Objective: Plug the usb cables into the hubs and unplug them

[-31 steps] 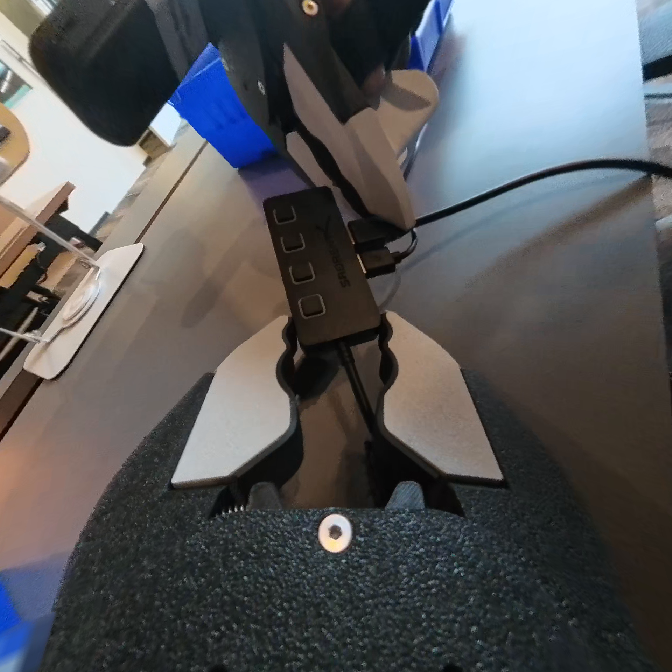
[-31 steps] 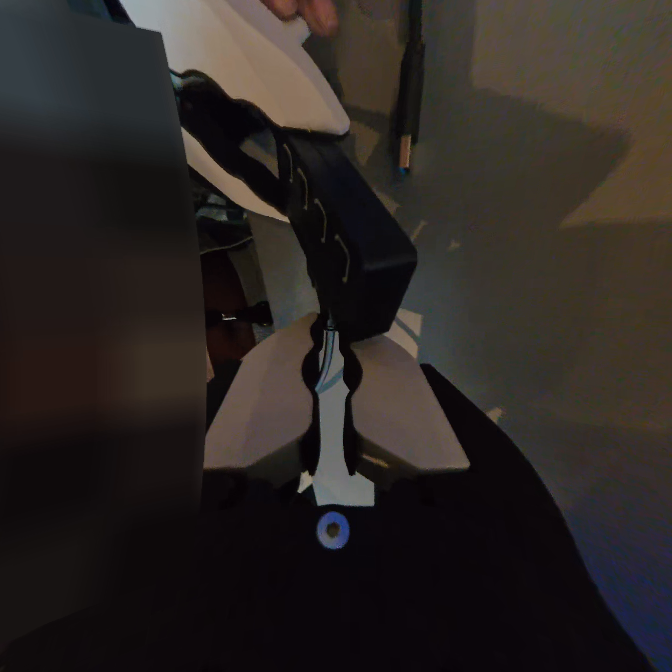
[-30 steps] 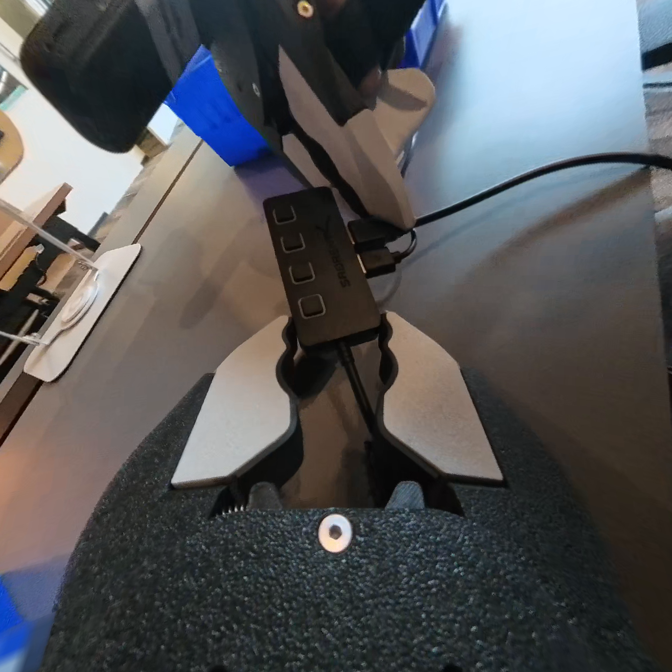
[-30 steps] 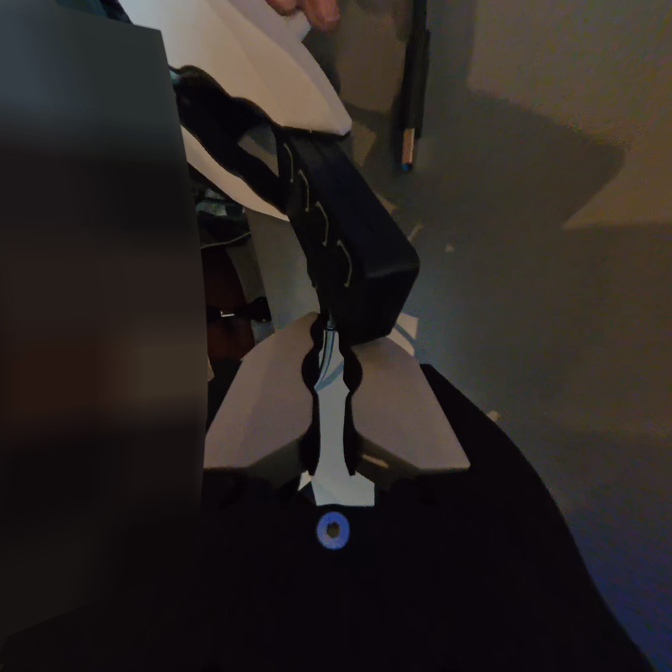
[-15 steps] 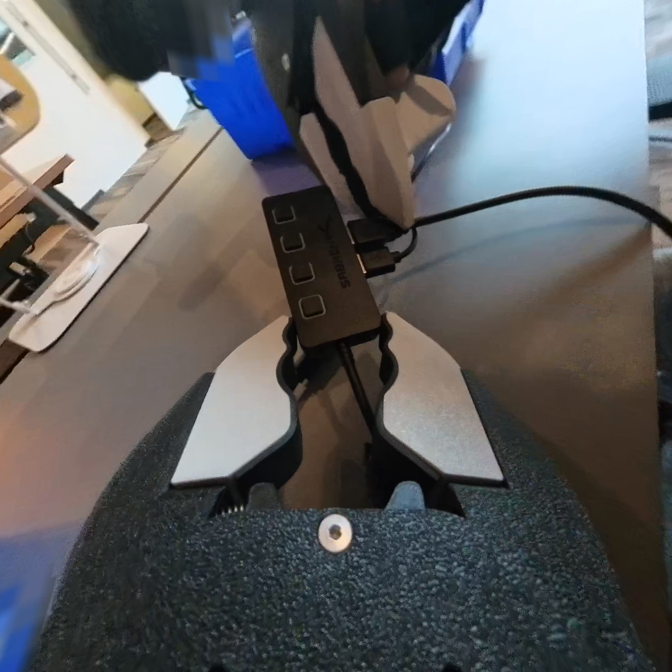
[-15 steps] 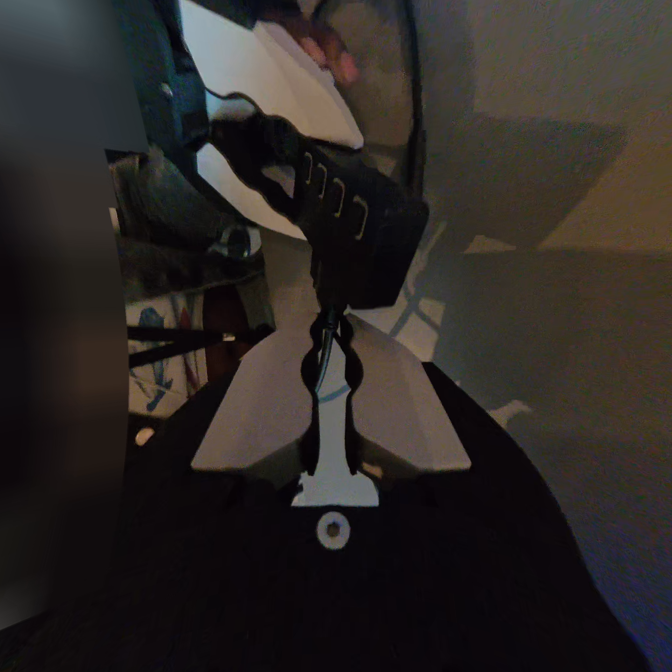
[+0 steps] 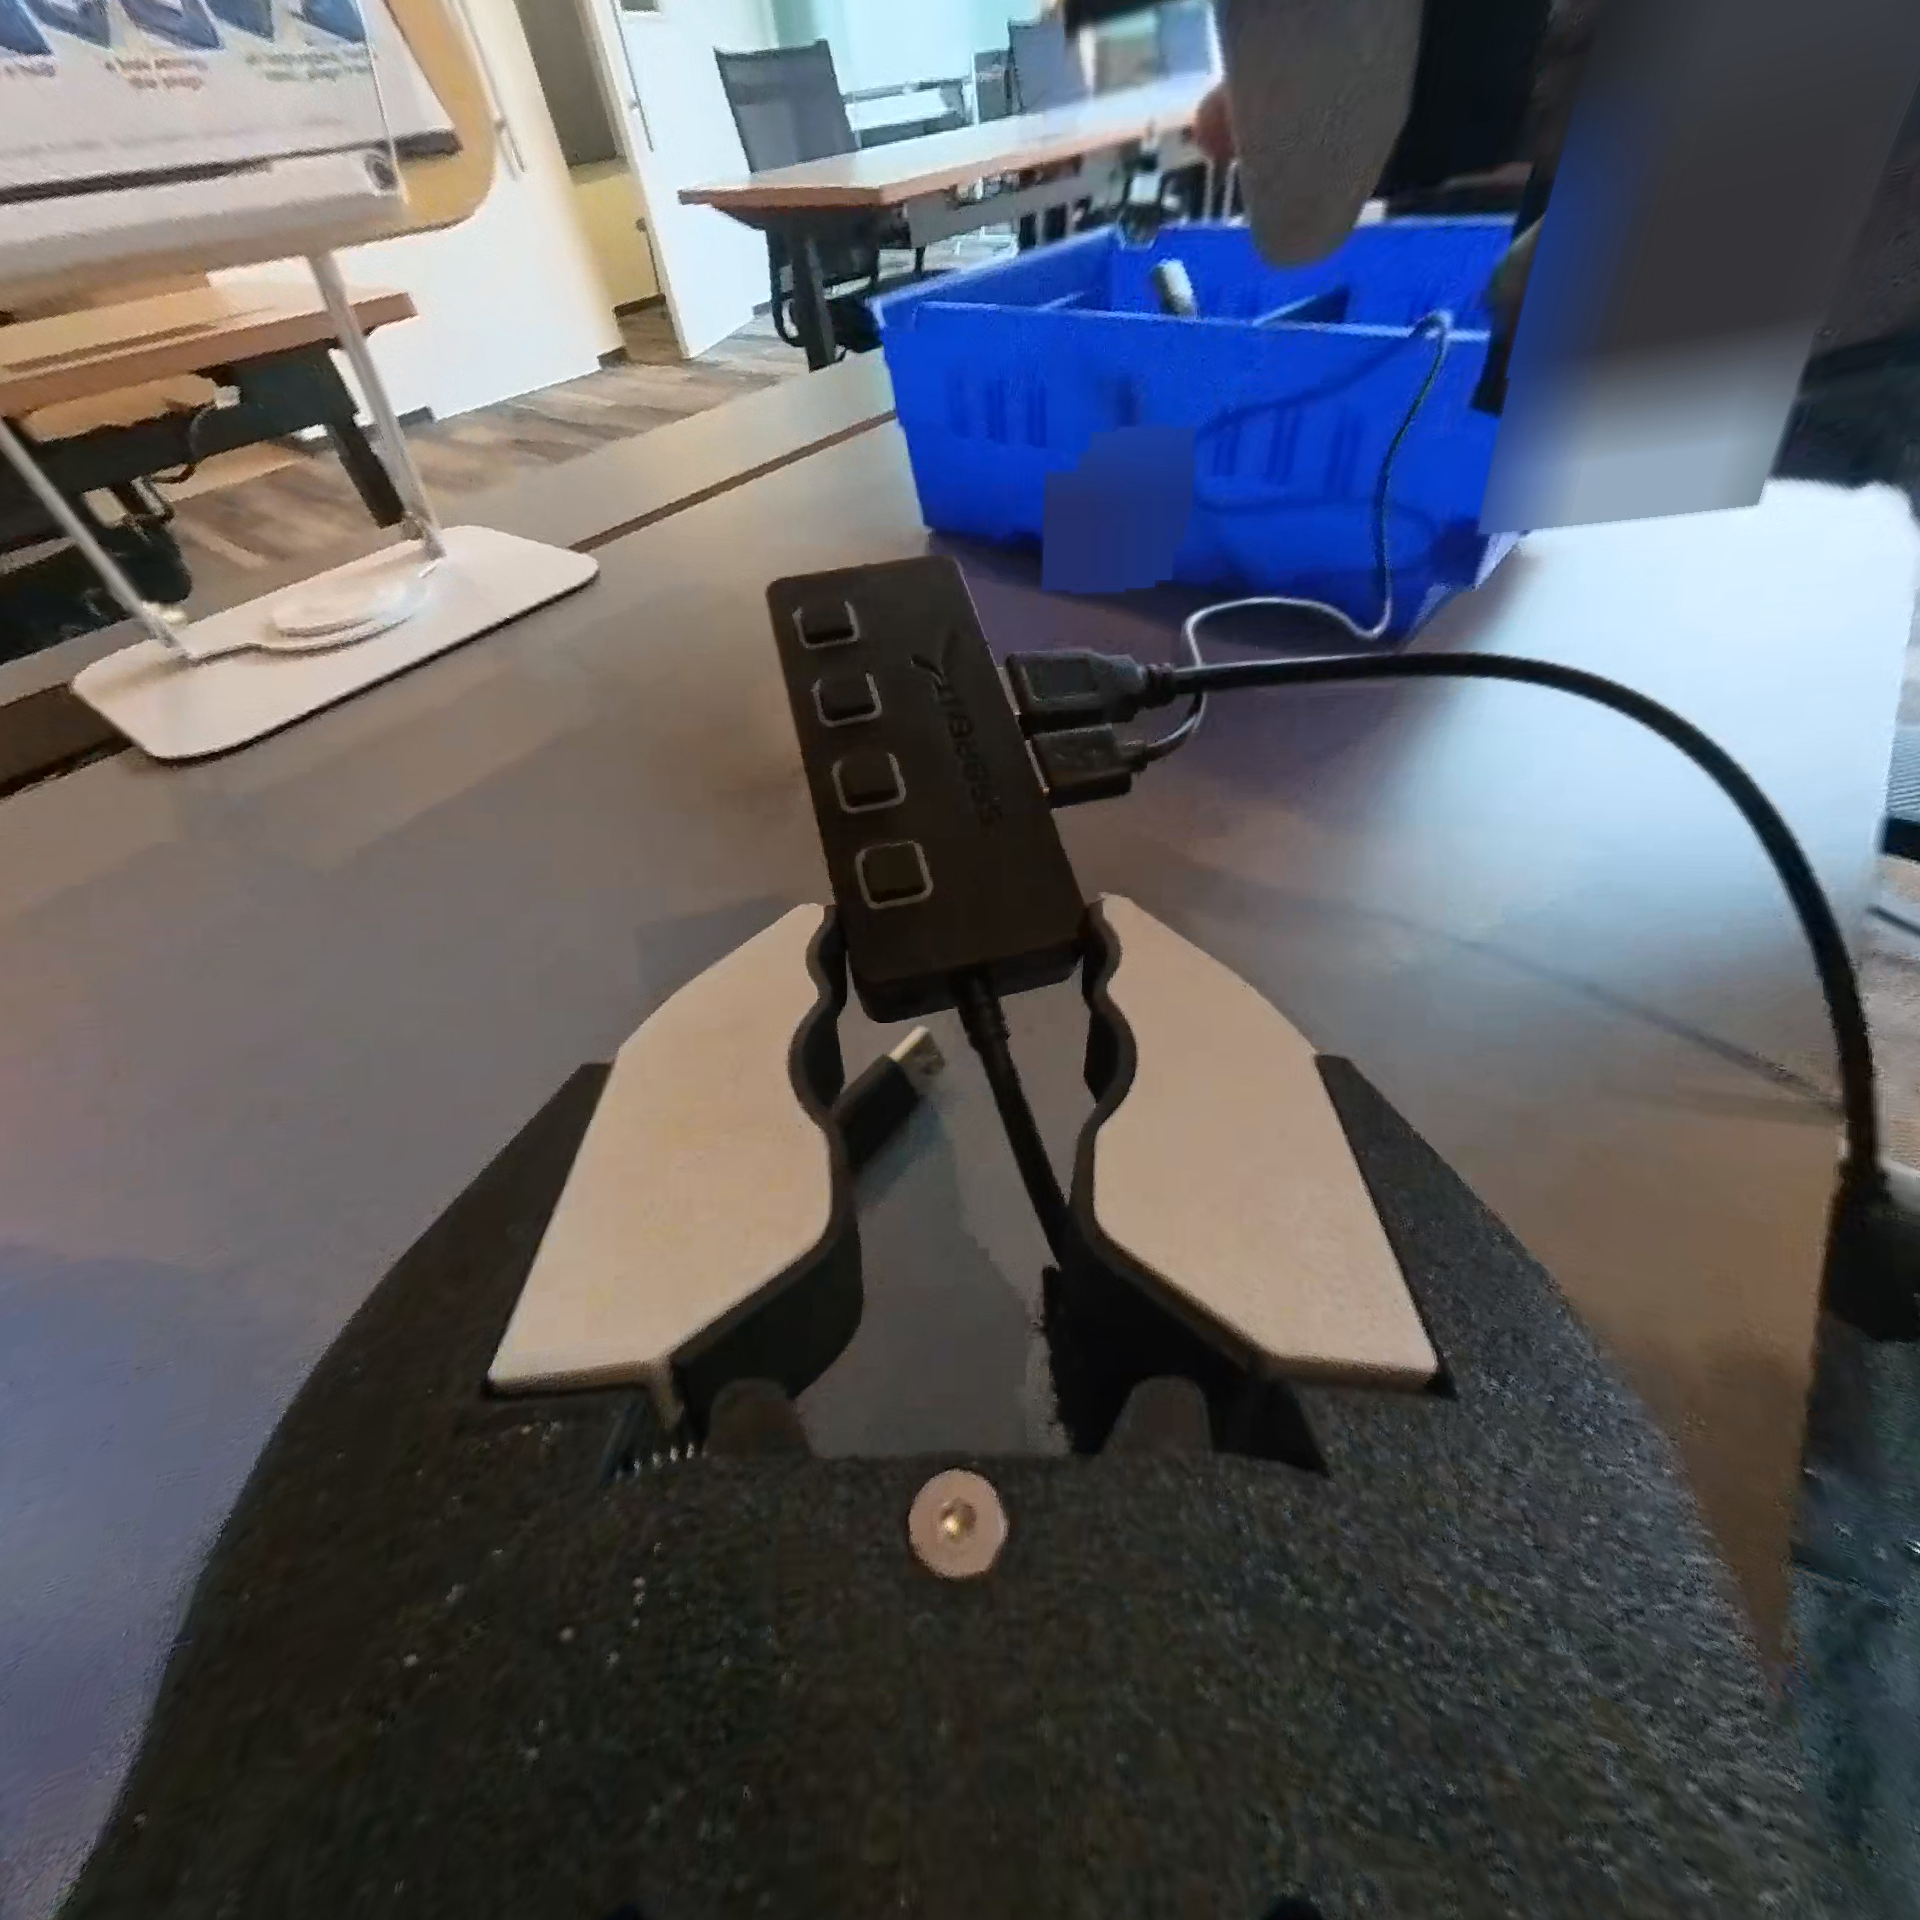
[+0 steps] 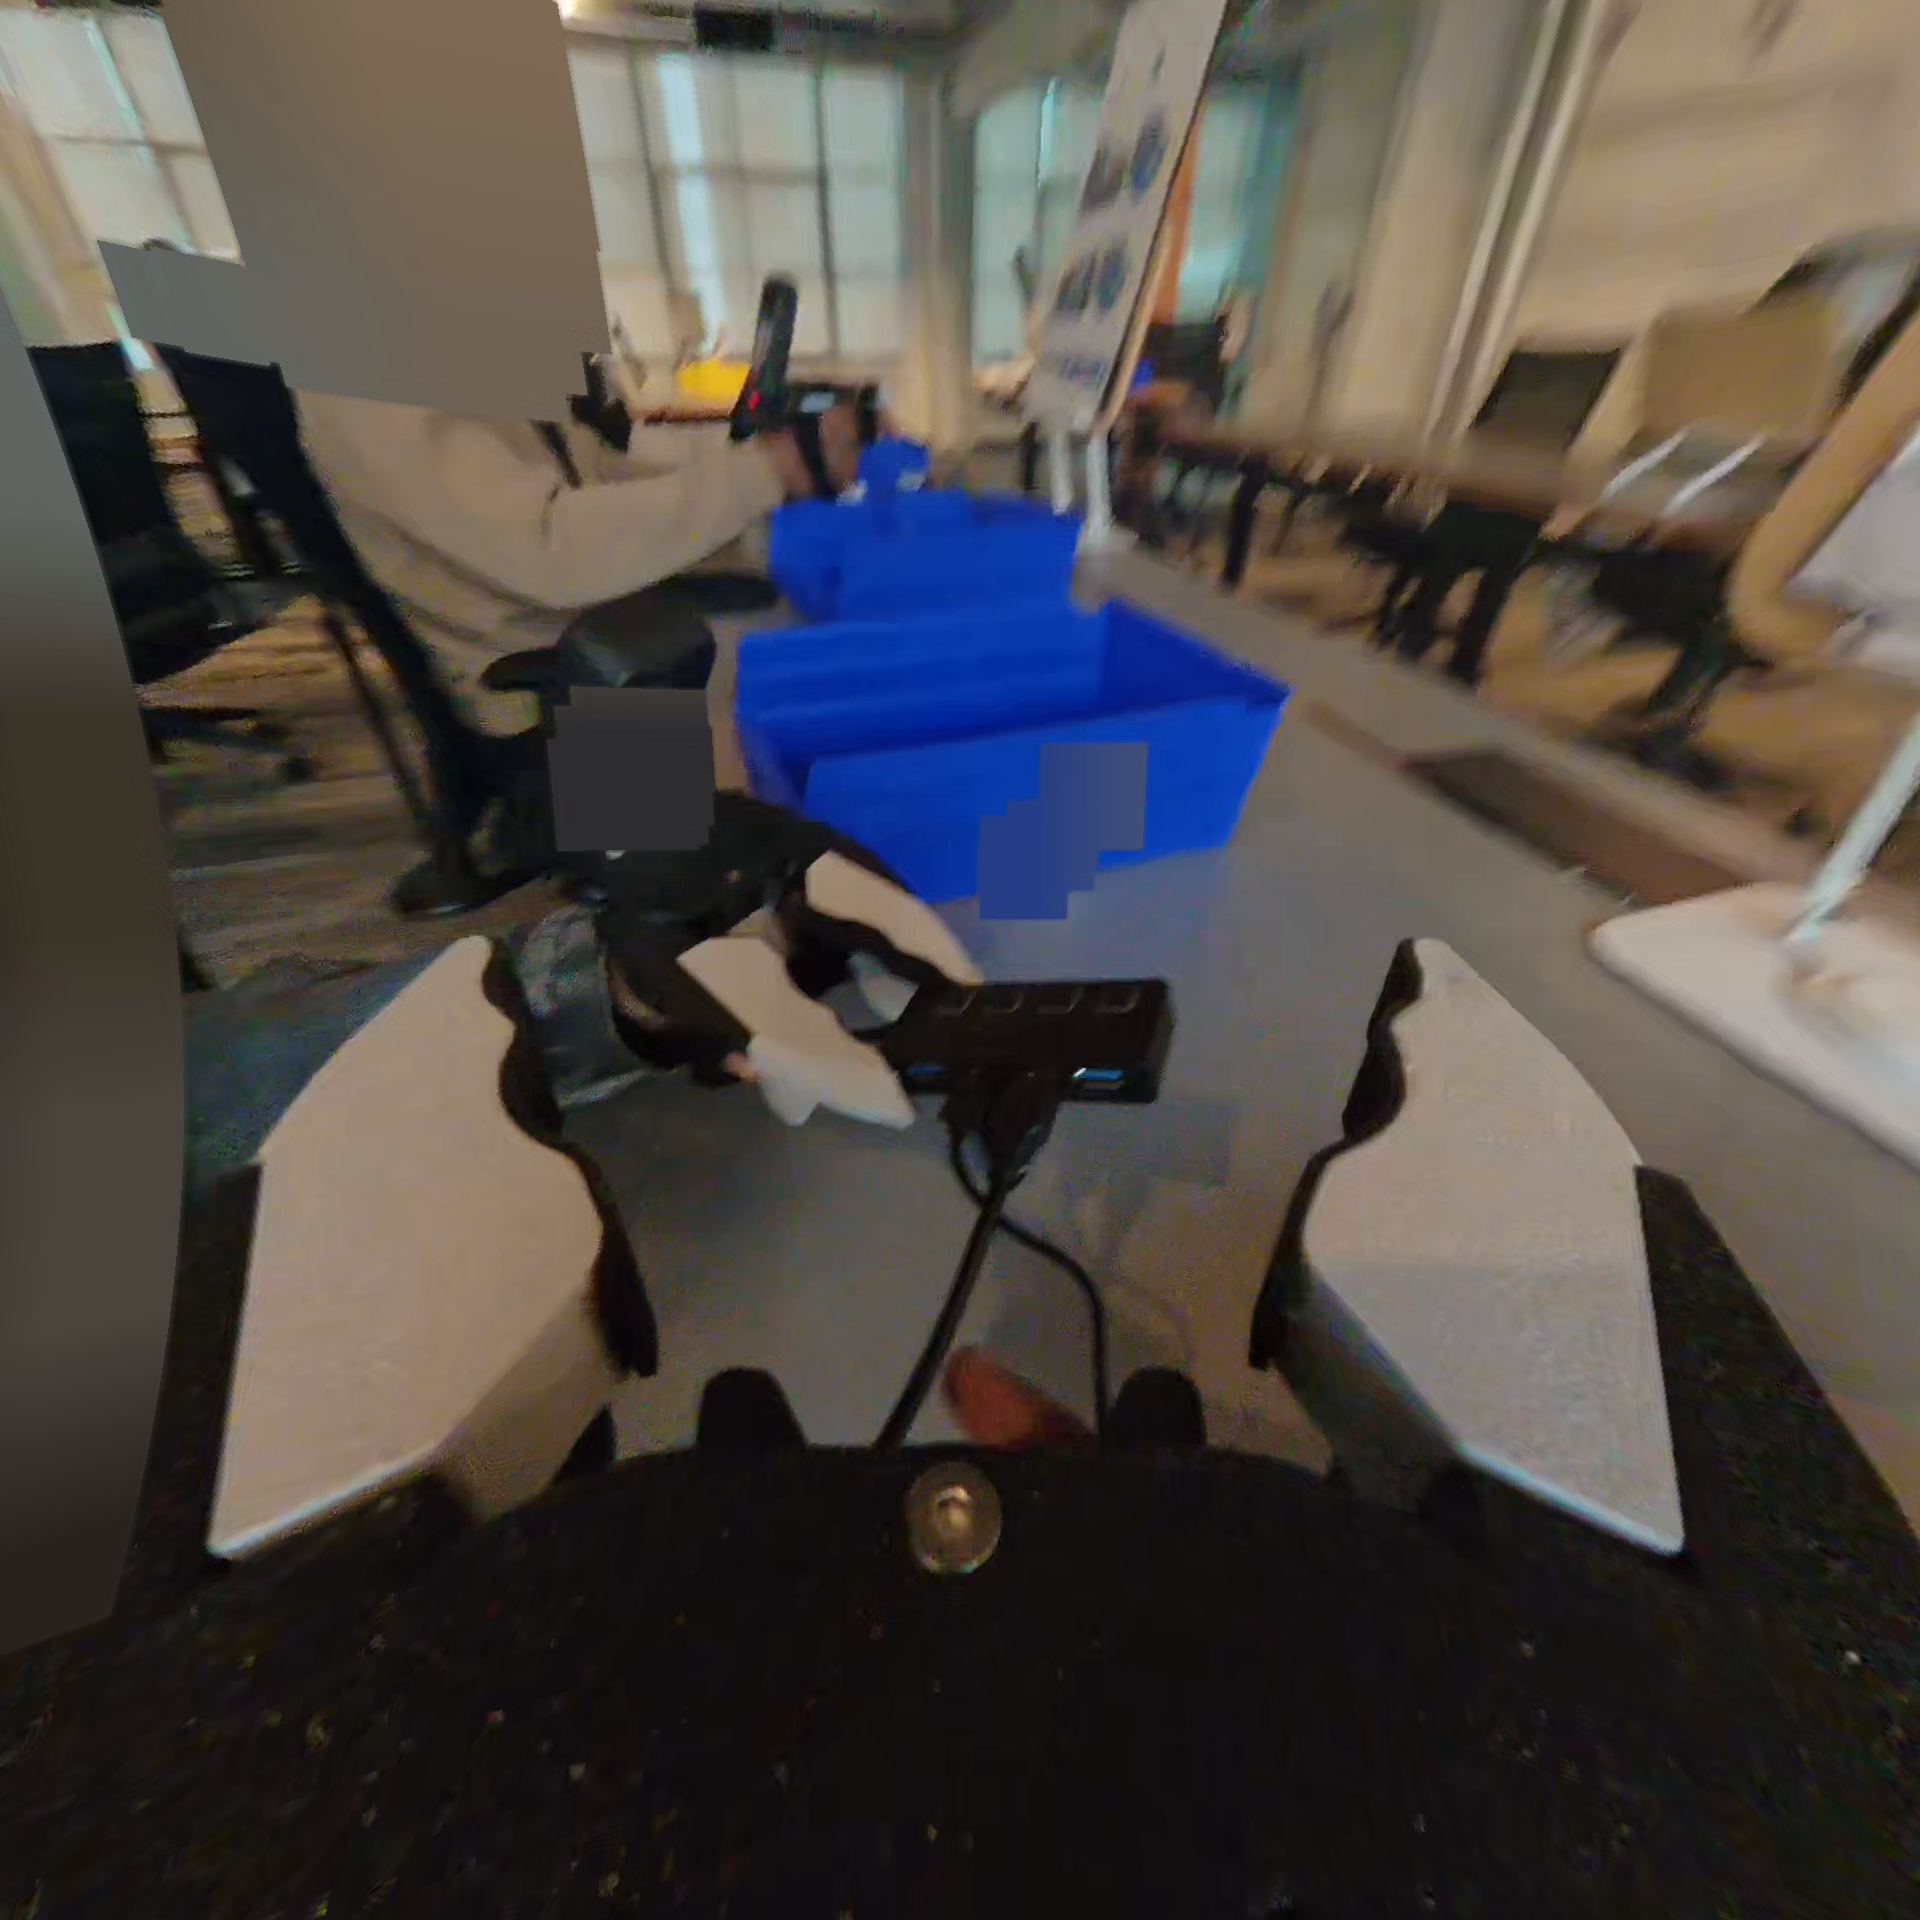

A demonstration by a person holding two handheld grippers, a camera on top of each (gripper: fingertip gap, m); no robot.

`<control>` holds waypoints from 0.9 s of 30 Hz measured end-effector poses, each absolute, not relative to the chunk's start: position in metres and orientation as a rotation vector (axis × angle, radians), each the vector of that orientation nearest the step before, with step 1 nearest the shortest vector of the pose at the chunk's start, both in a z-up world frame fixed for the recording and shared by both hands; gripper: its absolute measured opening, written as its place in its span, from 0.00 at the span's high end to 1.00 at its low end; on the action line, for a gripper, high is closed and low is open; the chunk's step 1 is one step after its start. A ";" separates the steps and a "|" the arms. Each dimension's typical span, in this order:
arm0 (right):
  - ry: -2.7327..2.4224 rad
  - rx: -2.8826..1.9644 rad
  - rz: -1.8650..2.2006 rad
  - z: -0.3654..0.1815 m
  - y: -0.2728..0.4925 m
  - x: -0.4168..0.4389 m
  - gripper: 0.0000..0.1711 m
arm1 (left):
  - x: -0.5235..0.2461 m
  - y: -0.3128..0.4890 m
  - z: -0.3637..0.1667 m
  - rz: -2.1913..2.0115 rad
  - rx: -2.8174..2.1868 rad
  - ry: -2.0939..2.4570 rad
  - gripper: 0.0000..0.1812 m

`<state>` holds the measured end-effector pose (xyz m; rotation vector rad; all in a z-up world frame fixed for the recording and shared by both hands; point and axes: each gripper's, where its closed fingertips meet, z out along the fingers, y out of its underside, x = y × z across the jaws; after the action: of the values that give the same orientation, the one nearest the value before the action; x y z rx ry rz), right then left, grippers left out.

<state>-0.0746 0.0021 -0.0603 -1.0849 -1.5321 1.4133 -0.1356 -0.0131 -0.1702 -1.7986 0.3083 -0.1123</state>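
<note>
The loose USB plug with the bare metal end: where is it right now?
In the left wrist view, the loose USB plug lies on the dark table, between the left gripper fingers, just below the black USB hub they clamp.

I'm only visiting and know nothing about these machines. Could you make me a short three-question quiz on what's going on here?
1. True or false: the left gripper is clamped on the black hub.
2. How many plugs sit in the hub's side?
3. The right gripper is: A) open, B) shut on a cable, C) shut on the blue bin.

Key: 1 true; 2 two; 3 A.
</note>
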 end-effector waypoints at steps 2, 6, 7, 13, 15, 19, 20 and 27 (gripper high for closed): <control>-1.463 -1.012 1.359 -0.049 0.003 -0.066 0.14 | -0.130 -0.017 -0.165 -0.173 -1.767 0.332 0.76; -1.537 -0.999 1.323 -0.053 0.002 -0.053 0.14 | -0.117 -0.025 -0.162 -0.297 -1.727 0.411 0.76; -1.560 -1.010 1.278 -0.058 0.006 -0.051 0.15 | -0.113 -0.027 -0.161 -0.321 -1.717 0.438 0.76; -1.707 -0.968 1.270 -0.095 -0.002 -0.046 0.33 | -0.084 -0.039 -0.164 -0.436 -1.685 0.611 0.76; -1.763 -0.964 1.293 -0.108 -0.006 -0.047 0.40 | -0.075 -0.043 -0.164 -0.469 -1.674 0.665 0.76; -1.881 -0.945 1.344 -0.129 -0.021 -0.045 0.39 | -0.064 -0.050 -0.164 -0.521 -1.653 0.725 0.76; -1.912 -0.929 1.338 -0.134 -0.024 -0.045 0.38 | -0.063 -0.050 -0.164 -0.529 -1.651 0.730 0.76; -2.023 -0.822 1.327 -0.152 -0.046 -0.046 0.46 | -0.058 -0.055 -0.160 -0.580 -1.620 0.747 0.76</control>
<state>-0.0462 -0.0461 -0.1515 -0.8217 -2.0230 1.3267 -0.0583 -0.0552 -0.1595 -1.6197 0.7475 -0.5799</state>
